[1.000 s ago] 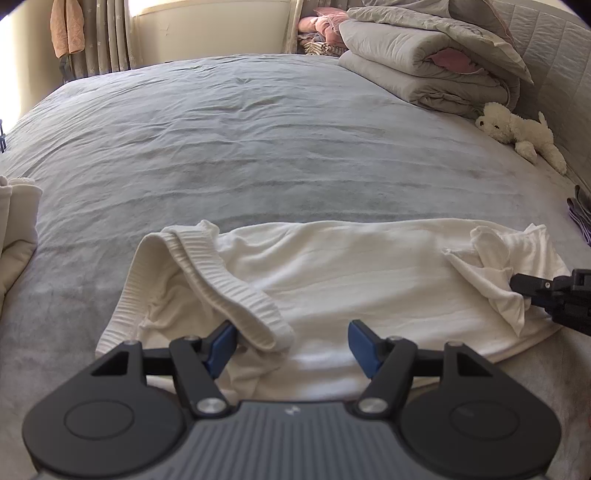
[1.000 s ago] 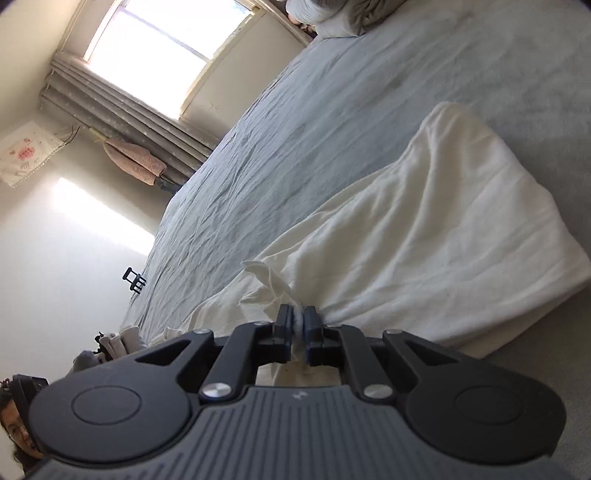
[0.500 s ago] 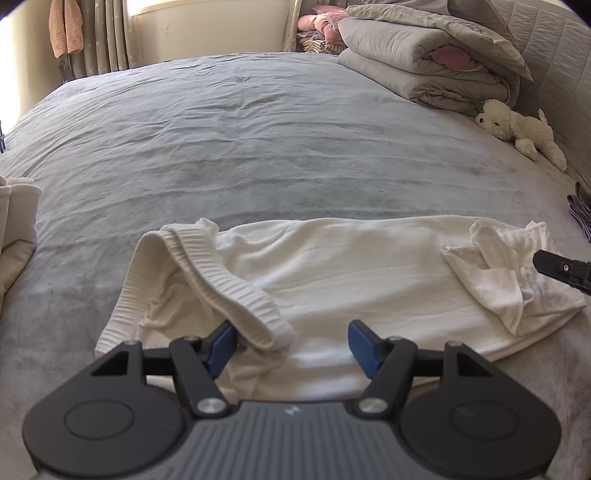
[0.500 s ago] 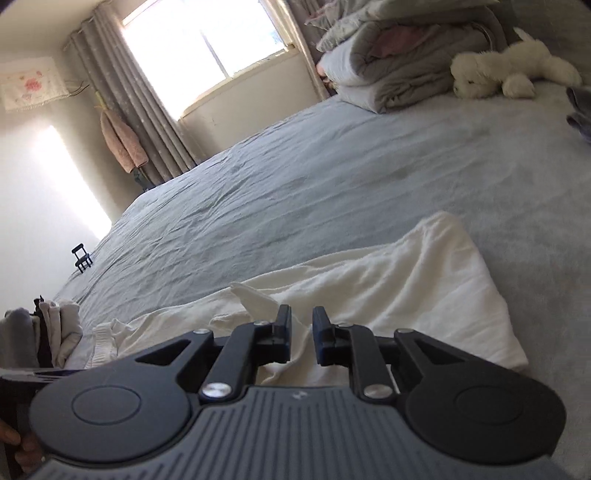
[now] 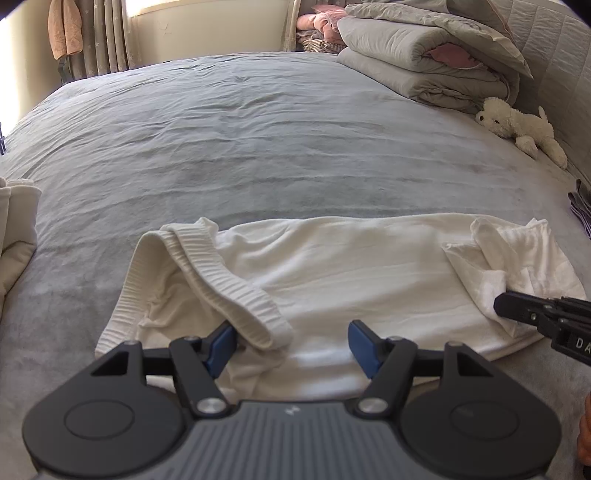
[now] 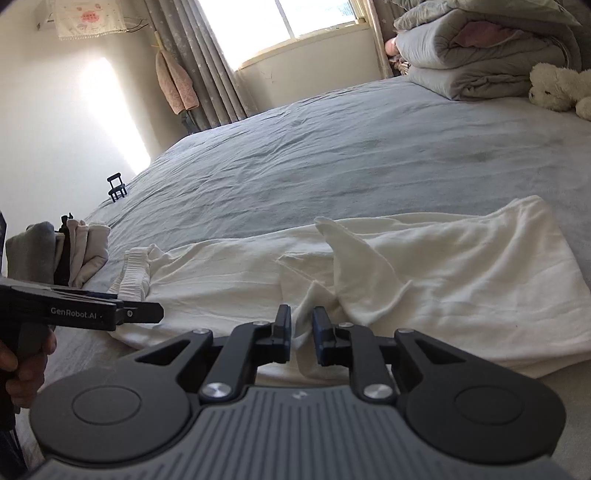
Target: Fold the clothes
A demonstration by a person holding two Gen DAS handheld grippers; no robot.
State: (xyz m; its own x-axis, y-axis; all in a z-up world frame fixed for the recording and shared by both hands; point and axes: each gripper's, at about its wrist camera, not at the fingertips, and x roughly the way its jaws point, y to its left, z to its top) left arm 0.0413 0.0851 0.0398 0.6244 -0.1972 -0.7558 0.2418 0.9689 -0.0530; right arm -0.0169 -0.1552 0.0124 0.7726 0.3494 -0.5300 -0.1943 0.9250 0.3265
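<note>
My left gripper's (image 5: 291, 341) body hides the near edge of the white garment (image 5: 351, 269). The stack of folded clothes (image 5: 14, 221) is cut by the left edge, a dark striped item (image 5: 580, 206) by the right. In my right view, the plush dog (image 6: 561, 90) runs off frame. The wall hanging's (image 6: 88, 16) print is too small to read.

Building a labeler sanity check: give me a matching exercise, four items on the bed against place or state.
Items:
1. white garment
2. plush dog
3. folded grey duvet
4. left gripper

Place or state:
A. stacked at the far end of the bed
B. open over the ribbed waistband
C. spread across the near part of the bed
D. lying beside the stacked bedding

Pairs: 1-C, 2-D, 3-A, 4-B
</note>
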